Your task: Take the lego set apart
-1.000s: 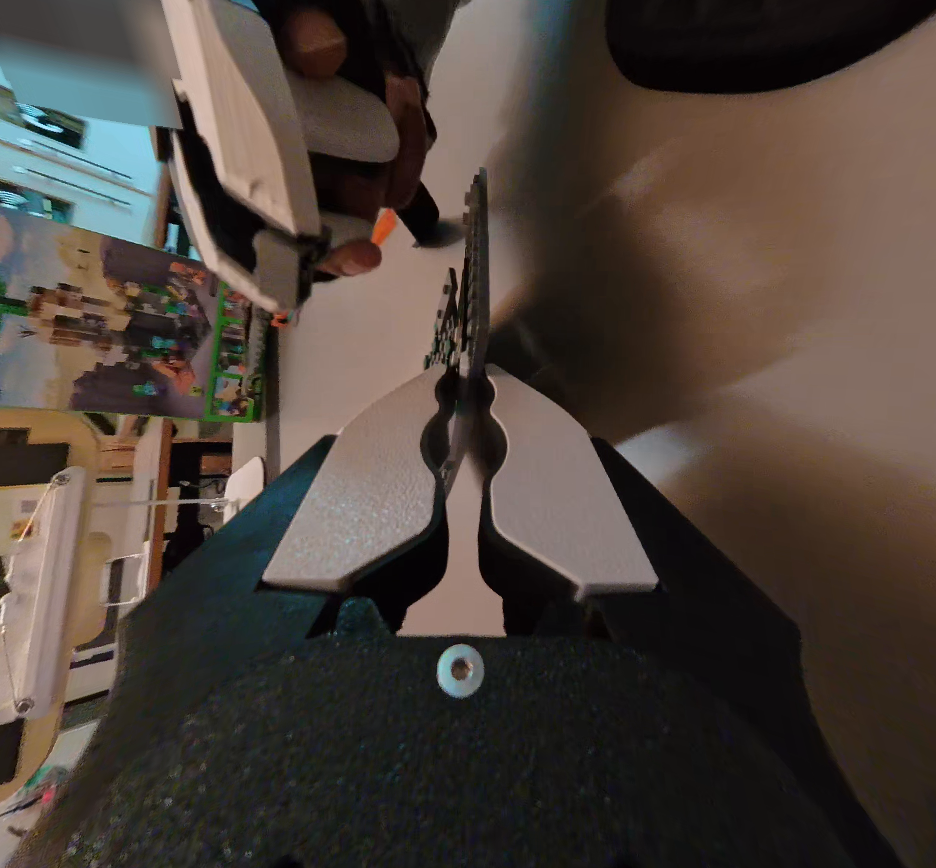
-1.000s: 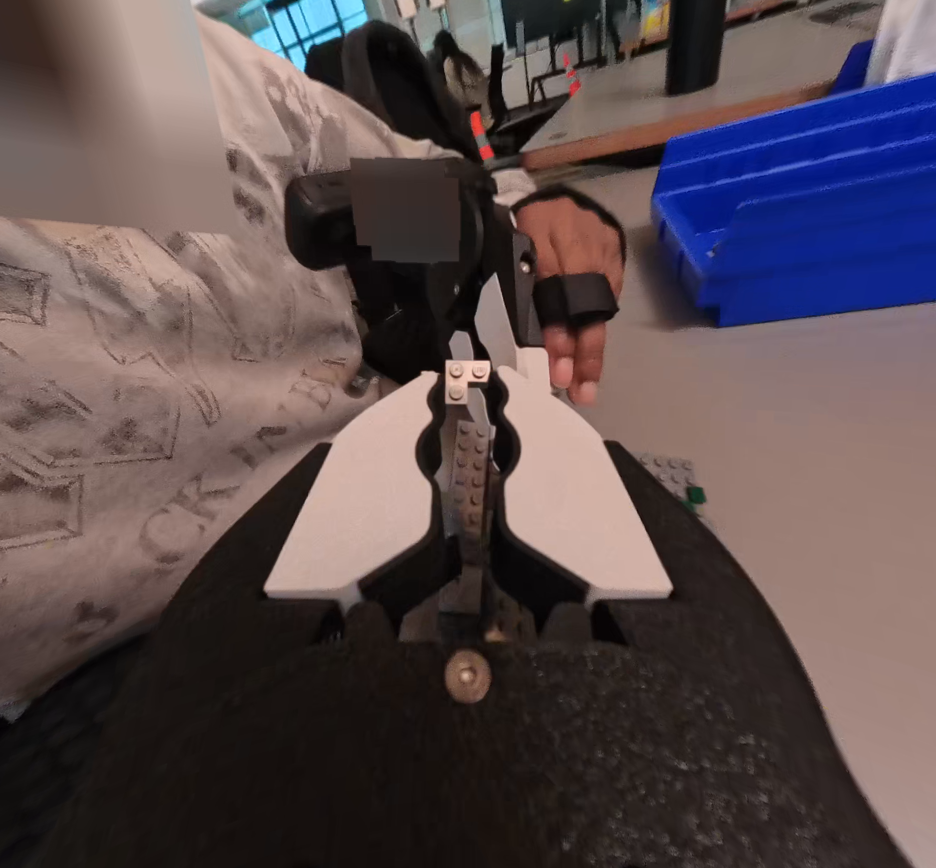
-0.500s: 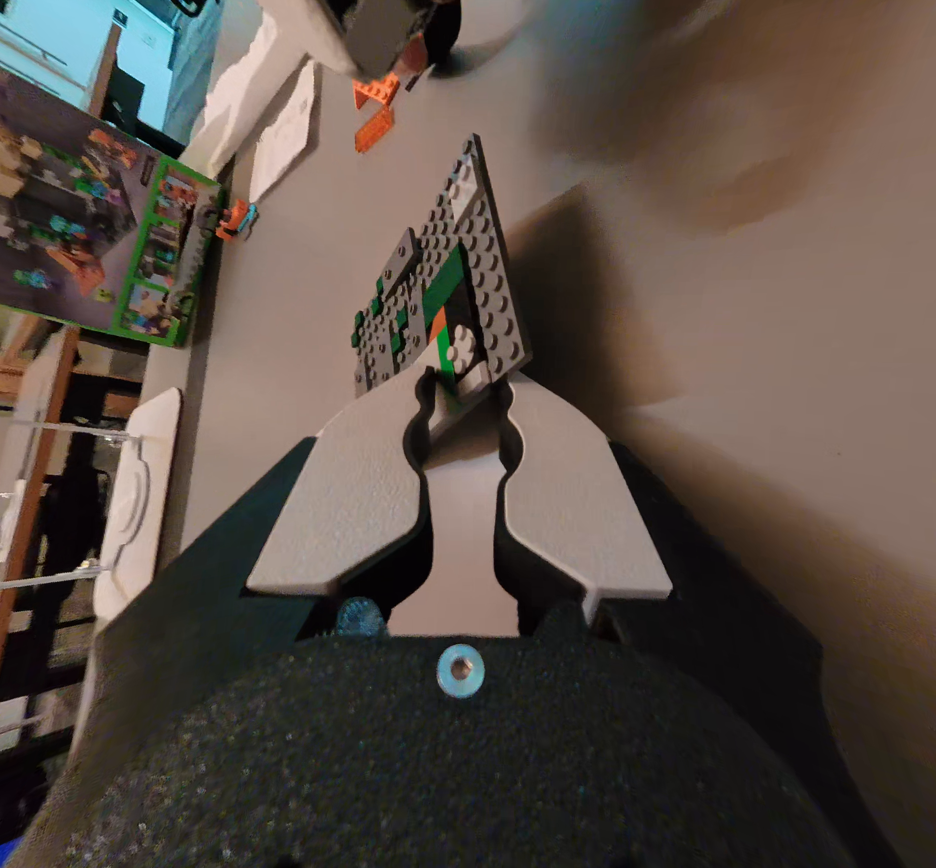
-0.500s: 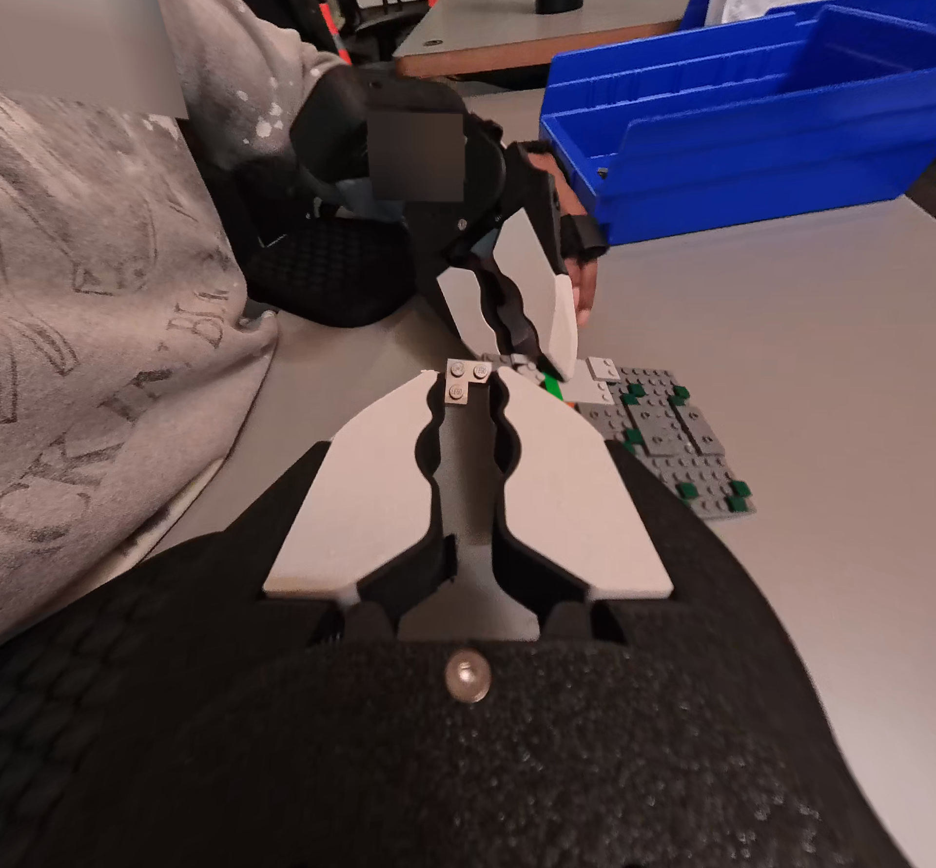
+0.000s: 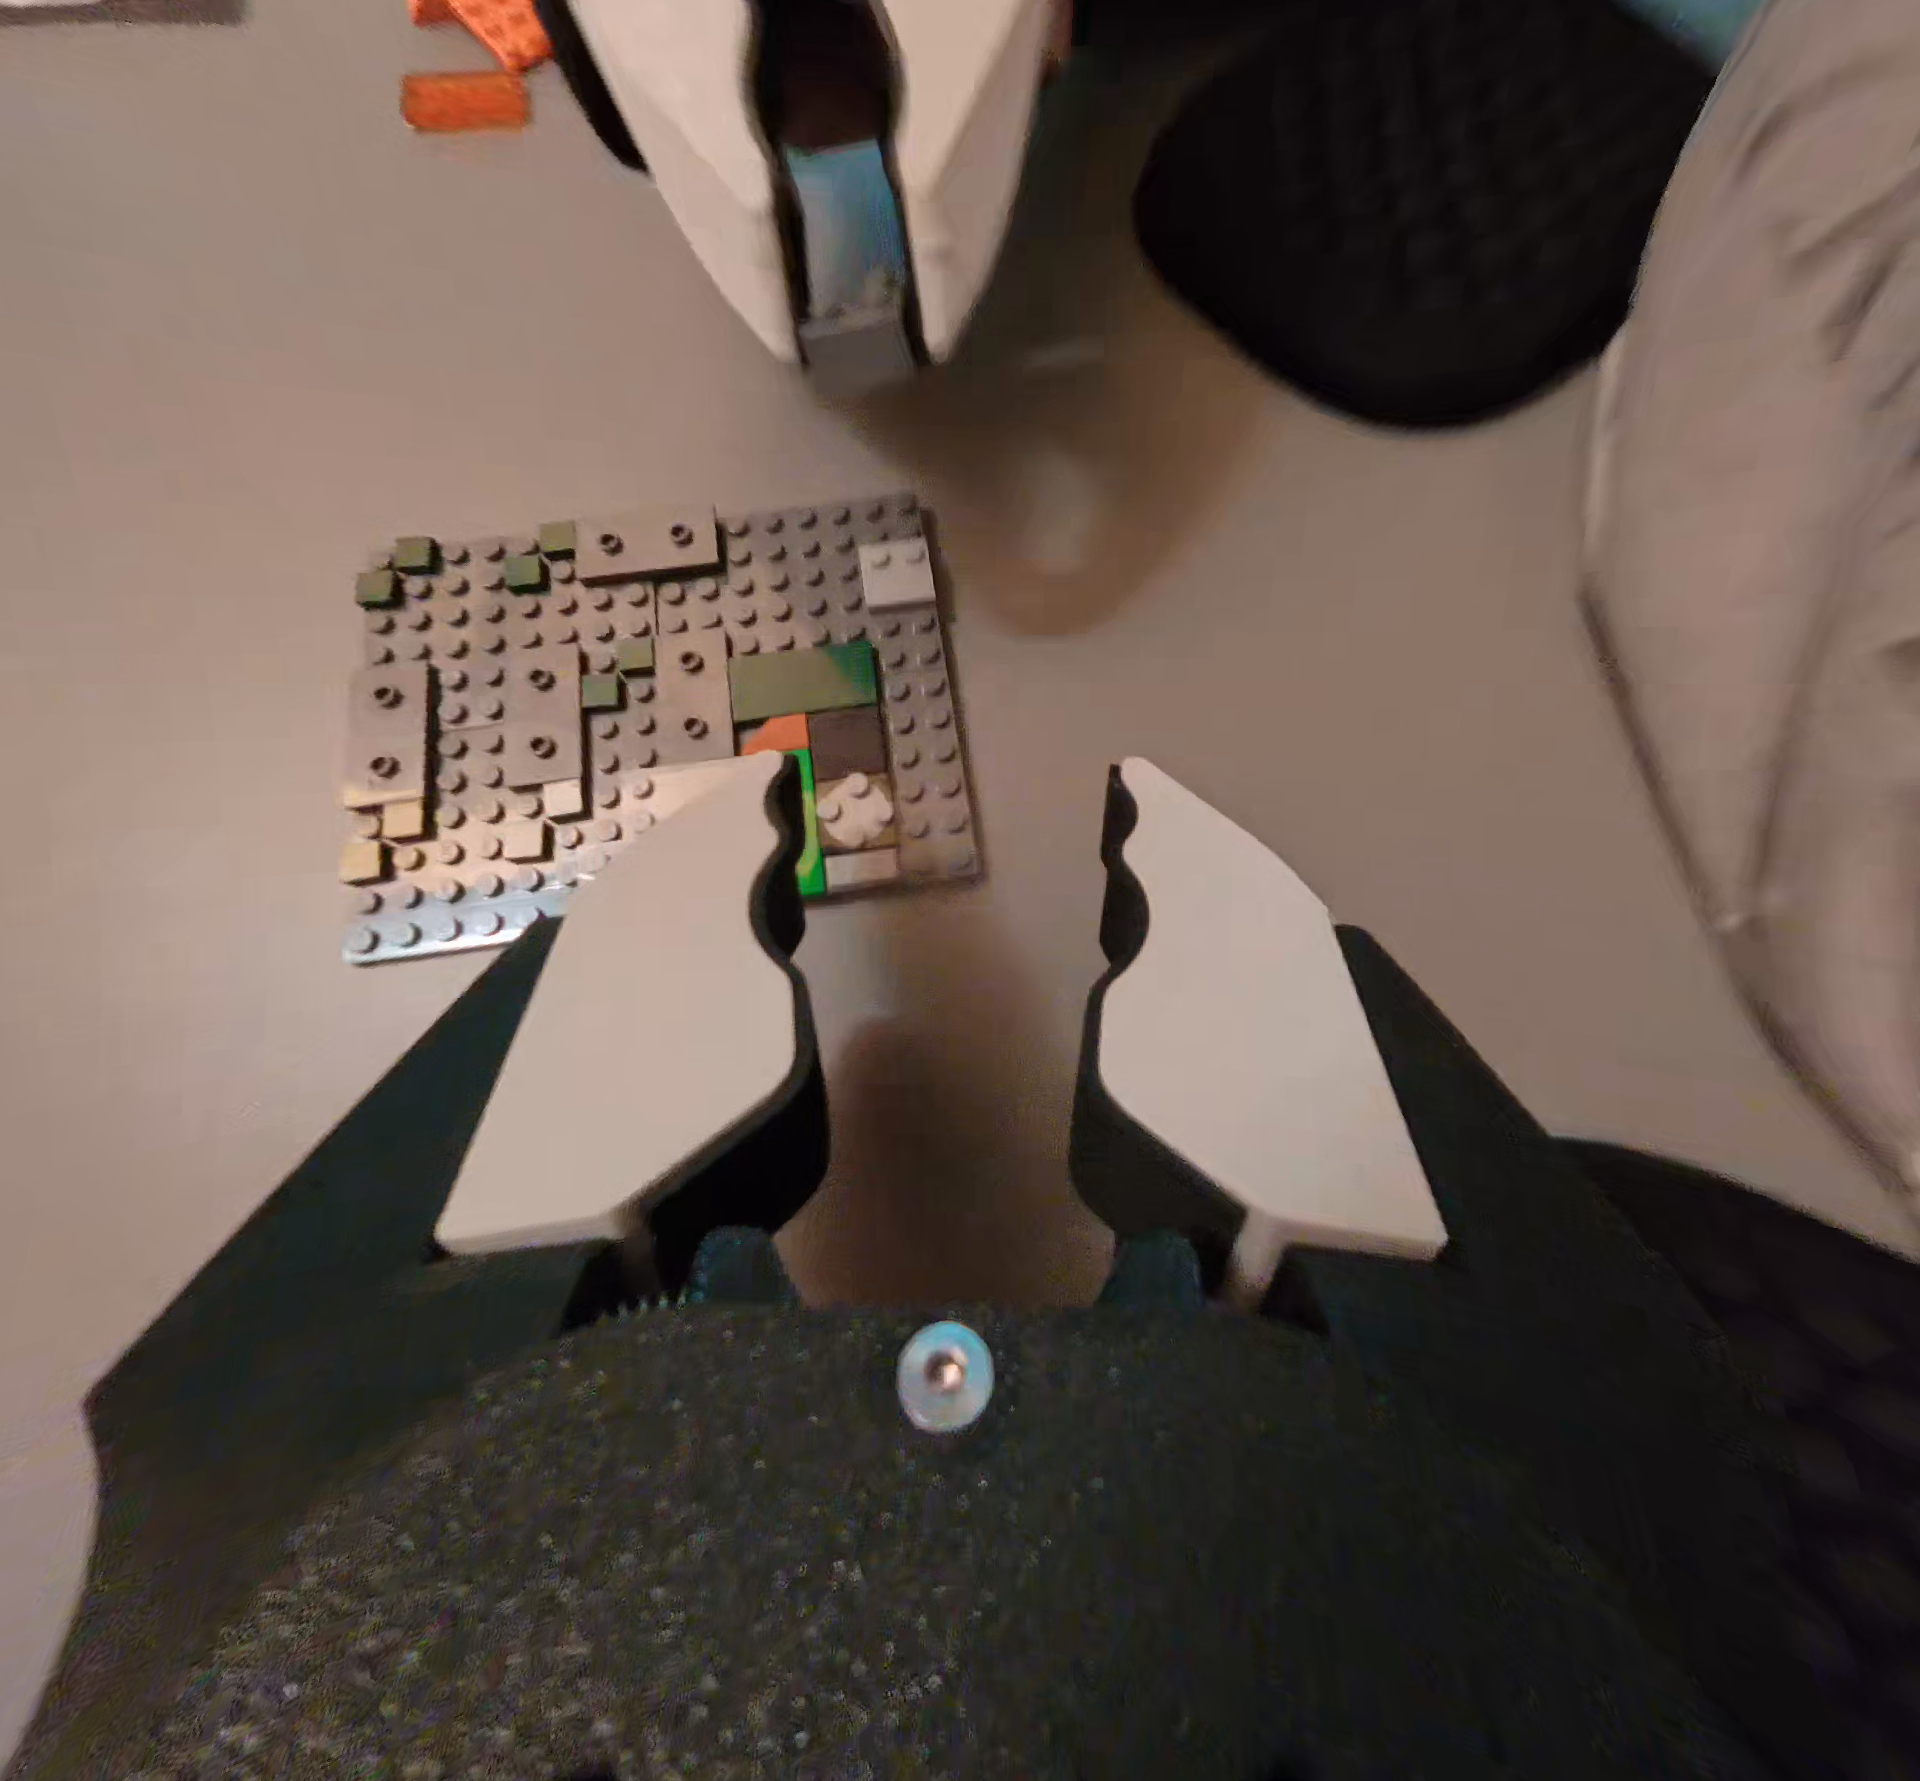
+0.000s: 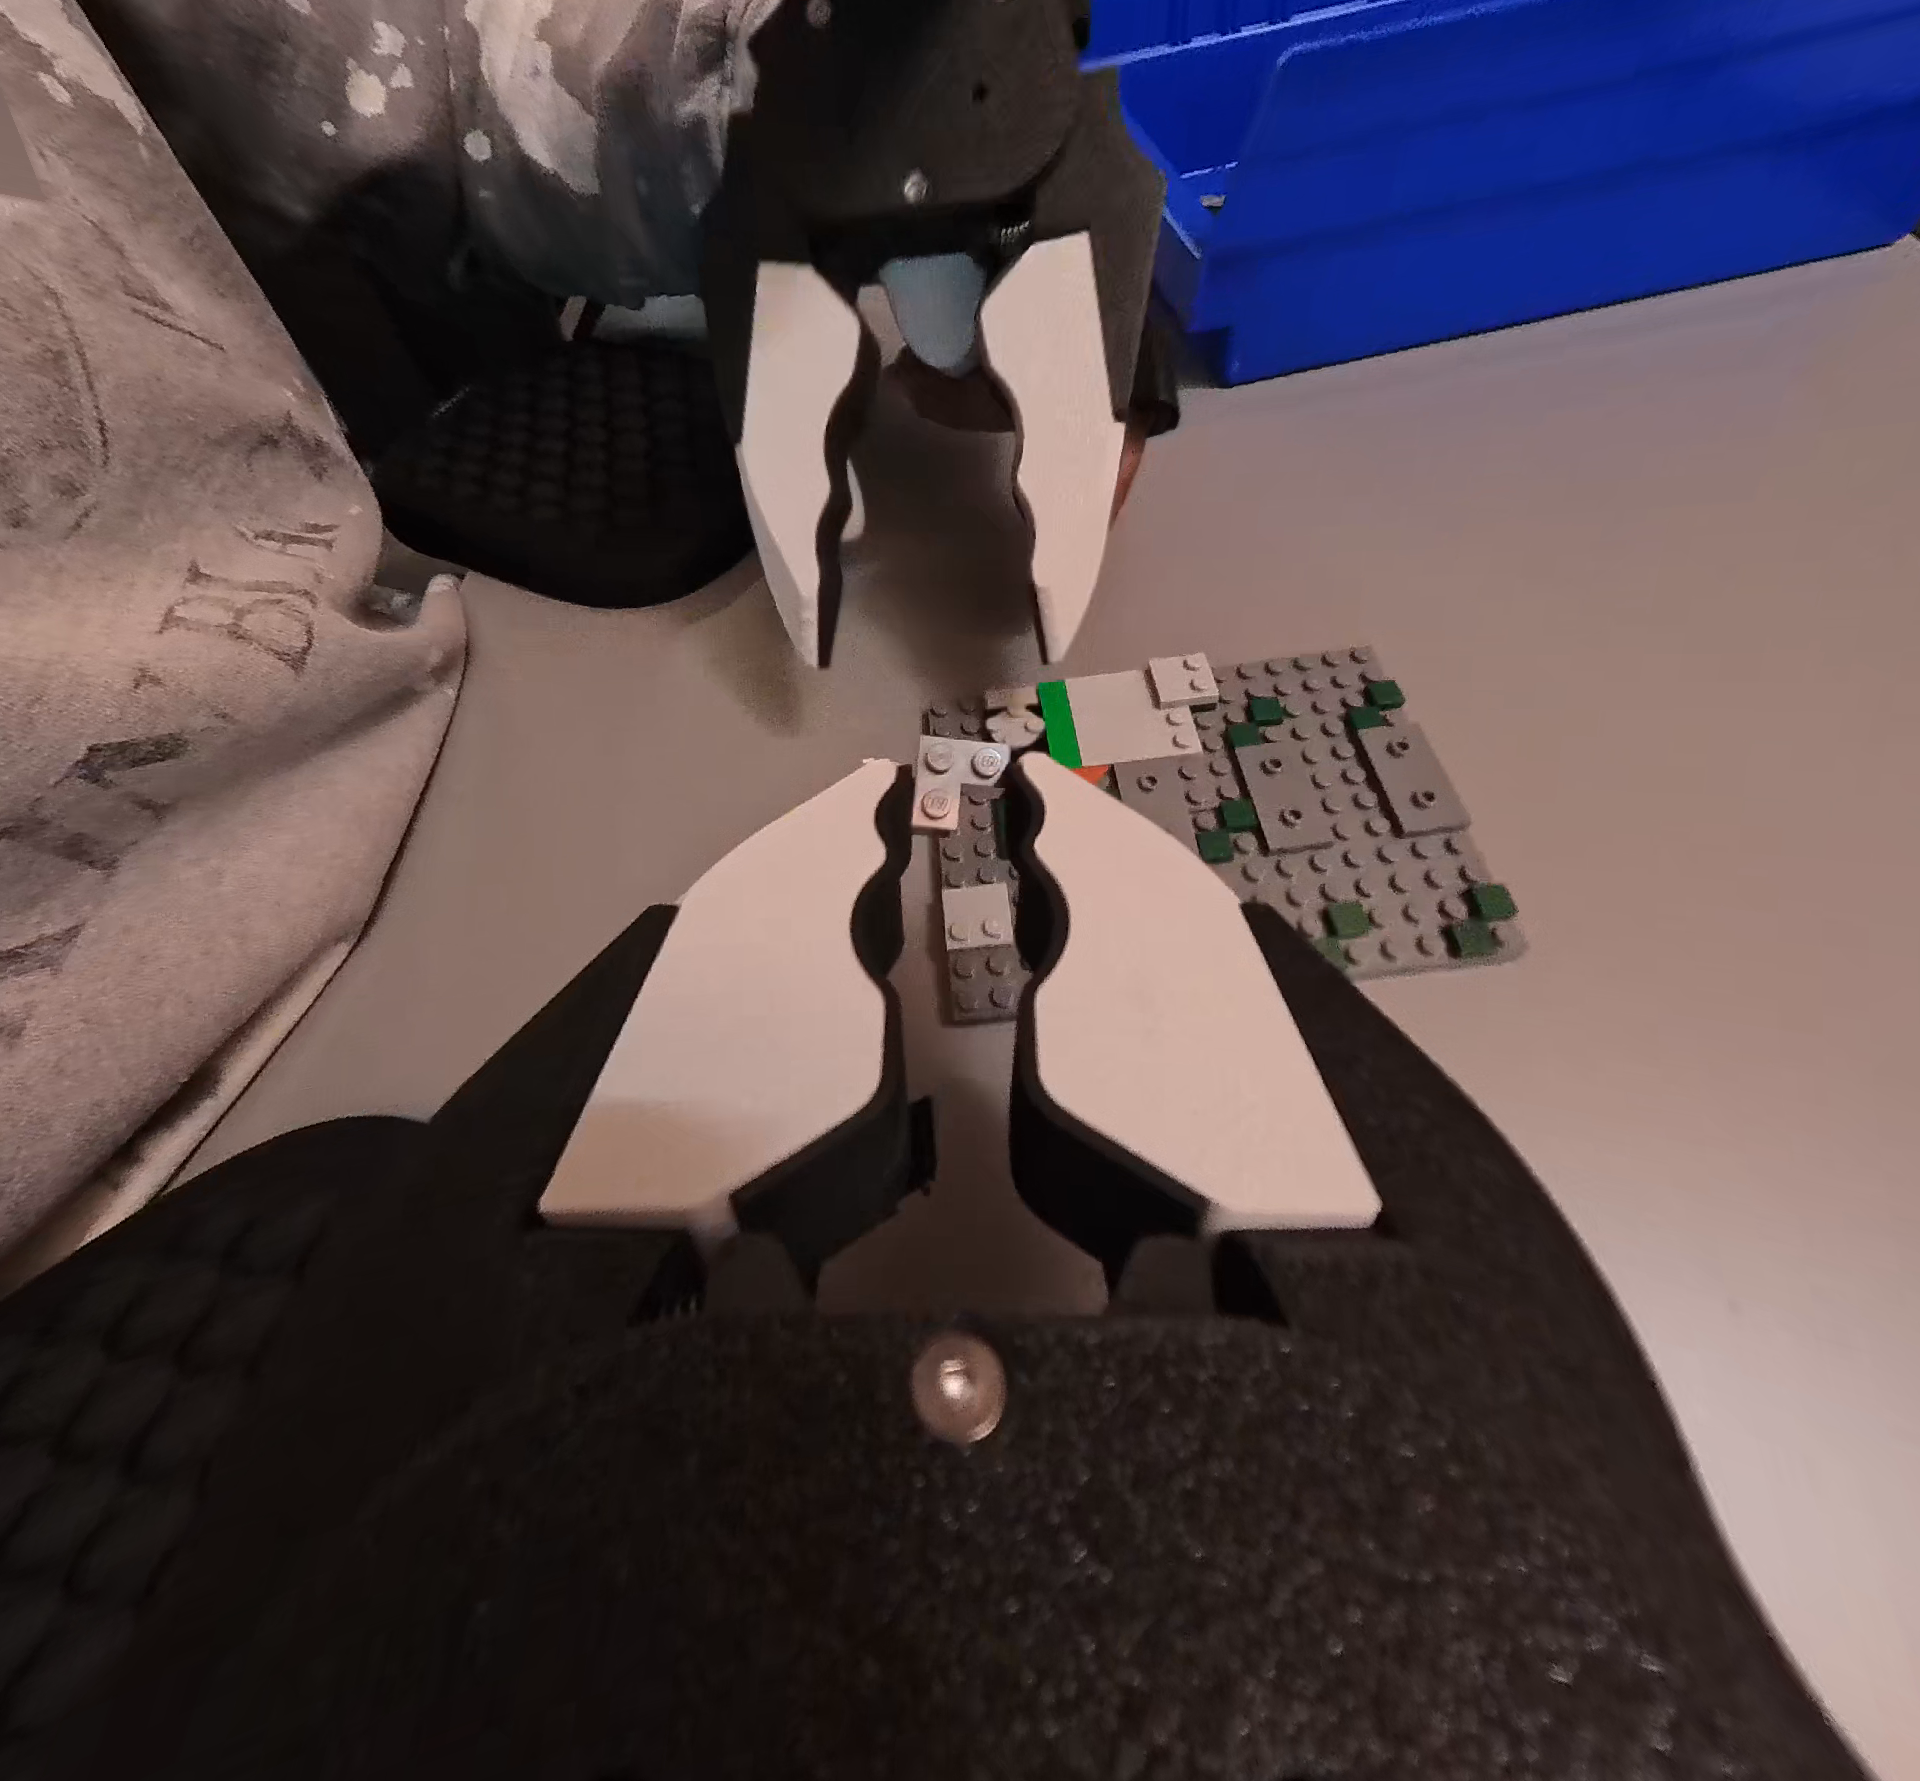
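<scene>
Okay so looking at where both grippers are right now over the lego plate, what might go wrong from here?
1. The right gripper pinches a small light grey corner piece only at its fingertips; it may slip out and drop.
2. The left gripper hangs open, so nothing holds the grey baseplate; prying at another piece may lift or slide the whole plate on the table.
3. The two grippers face each other closely and might collide.

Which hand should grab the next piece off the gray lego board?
Probably the left. The left hand-held gripper is open and empty, beside the flat gray studded lego baseplate on the table. The right hand-held gripper is shut on a small light-gray corner plate.
</scene>
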Tool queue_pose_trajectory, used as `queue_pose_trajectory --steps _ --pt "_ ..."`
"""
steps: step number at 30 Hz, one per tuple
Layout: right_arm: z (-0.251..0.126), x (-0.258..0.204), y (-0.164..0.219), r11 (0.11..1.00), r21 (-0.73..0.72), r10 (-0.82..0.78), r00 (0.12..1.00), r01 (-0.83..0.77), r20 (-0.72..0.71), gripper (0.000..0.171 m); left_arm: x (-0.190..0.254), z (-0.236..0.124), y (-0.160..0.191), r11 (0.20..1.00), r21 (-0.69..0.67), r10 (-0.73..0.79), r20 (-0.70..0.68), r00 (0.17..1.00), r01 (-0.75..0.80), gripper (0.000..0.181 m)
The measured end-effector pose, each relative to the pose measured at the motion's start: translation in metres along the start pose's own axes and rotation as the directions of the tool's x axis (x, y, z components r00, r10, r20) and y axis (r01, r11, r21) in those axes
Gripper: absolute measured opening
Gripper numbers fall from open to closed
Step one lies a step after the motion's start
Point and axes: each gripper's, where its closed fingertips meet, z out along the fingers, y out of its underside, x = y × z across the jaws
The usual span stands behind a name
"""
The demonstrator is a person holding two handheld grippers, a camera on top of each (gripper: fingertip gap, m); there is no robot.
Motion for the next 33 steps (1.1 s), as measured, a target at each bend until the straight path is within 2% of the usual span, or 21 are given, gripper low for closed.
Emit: queue_pose_trajectory --steps 5,6,8,11,16,19,20,21,24,26,29,31,33 --pt "0.011 -0.002 -0.009 0.998 -0.005 -0.056 0.998 0.056 -0.020 0.017 -0.002 -0.013 -0.030 0.945 0.194 -0.262 -0.036 0.964 0.264 0.034" --pt "0.014 -0.003 -0.013 0.996 -0.007 -0.086 0.996 0.085 -0.031 0.017 -0.003 -0.014 -0.035 0.920 0.221 -0.322 -0.047 0.946 0.324 0.032" --pt "0.020 -0.005 -0.020 0.987 -0.022 -0.162 0.985 0.161 -0.062 0.017 0.001 -0.019 -0.048 0.848 0.284 -0.422 -0.152 0.894 0.448 0.030" --pt "0.033 -0.009 -0.029 0.961 -0.064 -0.274 0.957 0.268 -0.099 0.017 -0.001 -0.027 -0.056 0.741 0.335 -0.526 -0.250 0.813 0.582 0.017" --pt "0.049 -0.004 -0.044 0.894 -0.153 -0.443 0.880 0.420 -0.172 0.016 -0.010 -0.043 -0.046 0.672 0.375 -0.594 -0.242 0.767 0.639 0.006" --pt "0.057 0.000 -0.058 0.848 -0.168 -0.529 0.820 0.503 -0.218 0.016 -0.014 -0.057 -0.044 0.623 0.418 -0.629 -0.237 0.741 0.662 0.013" --pt "0.059 0.000 -0.064 0.838 -0.155 -0.546 0.806 0.524 -0.229 0.016 -0.016 -0.059 -0.040 0.621 0.420 -0.646 -0.203 0.736 0.662 0.025" --pt "0.061 -0.001 -0.070 0.828 -0.145 -0.560 0.794 0.541 -0.236 0.016 -0.017 -0.063 -0.039 0.621 0.427 -0.650 -0.188 0.736 0.657 0.030" --pt "0.069 -0.001 -0.082 0.799 -0.136 -0.600 0.761 0.586 -0.248 0.016 -0.012 -0.075 -0.044 0.584 0.449 -0.652 -0.238 0.720 0.677 0.016" --pt "0.072 -0.001 -0.088 0.793 -0.115 -0.606 0.754 0.599 -0.251 0.016 -0.012 -0.081 -0.043 0.584 0.466 -0.647 -0.226 0.728 0.664 0.014" --pt "0.072 0.006 -0.091 0.819 -0.102 -0.568 0.775 0.564 -0.277 0.019 -0.018 -0.097 -0.037 0.638 0.475 -0.636 -0.120 0.763 0.606 0.012" --pt "0.067 0.016 -0.080 0.862 -0.125 -0.507 0.819 0.492 -0.268 0.035 -0.034 -0.125 -0.027 0.682 0.501 -0.635 0.044 0.771 0.533 0.012" --pt "0.056 0.025 -0.068 0.913 -0.113 -0.409 0.876 0.393 -0.257 0.036 -0.059 -0.163 -0.006 0.725 0.509 -0.643 0.258 0.721 0.464 0.012"
